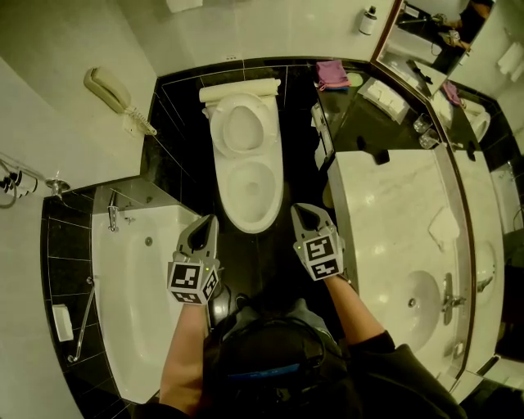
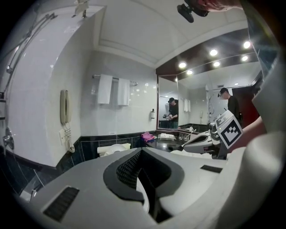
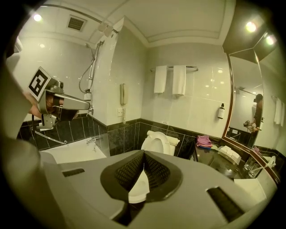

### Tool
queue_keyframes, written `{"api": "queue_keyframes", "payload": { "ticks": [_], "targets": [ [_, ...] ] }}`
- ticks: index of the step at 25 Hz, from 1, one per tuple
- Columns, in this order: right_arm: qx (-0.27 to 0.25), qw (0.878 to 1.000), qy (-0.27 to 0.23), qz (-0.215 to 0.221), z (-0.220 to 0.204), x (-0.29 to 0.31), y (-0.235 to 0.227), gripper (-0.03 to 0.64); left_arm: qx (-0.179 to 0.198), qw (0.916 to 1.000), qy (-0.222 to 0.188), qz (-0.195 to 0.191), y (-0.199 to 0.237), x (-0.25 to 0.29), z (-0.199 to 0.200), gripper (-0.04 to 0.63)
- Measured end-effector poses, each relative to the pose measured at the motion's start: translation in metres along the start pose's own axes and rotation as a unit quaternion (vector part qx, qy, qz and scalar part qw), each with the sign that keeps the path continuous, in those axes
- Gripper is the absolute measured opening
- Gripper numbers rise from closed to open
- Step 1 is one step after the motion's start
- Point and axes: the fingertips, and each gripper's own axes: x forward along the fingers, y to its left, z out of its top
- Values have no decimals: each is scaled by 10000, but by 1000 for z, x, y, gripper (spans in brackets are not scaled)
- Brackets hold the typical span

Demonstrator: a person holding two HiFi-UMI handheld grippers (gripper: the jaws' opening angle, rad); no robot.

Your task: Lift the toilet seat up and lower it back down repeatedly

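looking down, the head view is showing the left gripper point(image 1: 205, 221) and right gripper point(image 1: 301, 211) hovering either side of the near end of the toilet point(image 1: 252, 196), with the toilet seat point(image 1: 237, 127) standing raised against the tank point(image 1: 239, 92). the left gripper view is showing its jaws closed together on nothing. the right gripper view is showing the same, with the raised seat beyond the tips.

We find no readable words, numbers or brand names, only coded black-and-white square markers point(image 1: 193, 282) on the left gripper point(image 1: 205, 223) and right gripper point(image 1: 305, 211), soap bottle point(image 1: 369, 20) label too small for us to read
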Motion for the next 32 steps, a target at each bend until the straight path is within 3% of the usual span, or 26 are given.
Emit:
{"api": "queue_keyframes", "payload": {
  "ticks": [11, 17, 19, 23, 26, 32],
  "targets": [
    [-204, 9997, 101, 48, -2, 0, 16, 5, 37, 9999, 118, -3, 0, -8, -8, -14],
    [-1076, 9939, 221, 55, 4, 26, 36, 17, 1, 9999, 124, -69, 16, -9, -16, -14],
    [-1405, 9898, 222, -10, 14, 41, 41, 31, -23, 9999, 117, -118, 25, -9, -18, -14],
    [-1444, 9894, 111, -71, 44, 77, 45, 34, -16, 9999, 36, -160, 53, -6, -20, -12],
    [-1823, 9829, 111, -228, 61, 109, 39, 37, -23, 9997, -16, -242, 73, 8, -22, -12],
    [-2439, 9693, 290, -65, 79, 204, 3, 114, 25, 9998, 100, -148, 108, 69, -37, -12]
  ]
}}
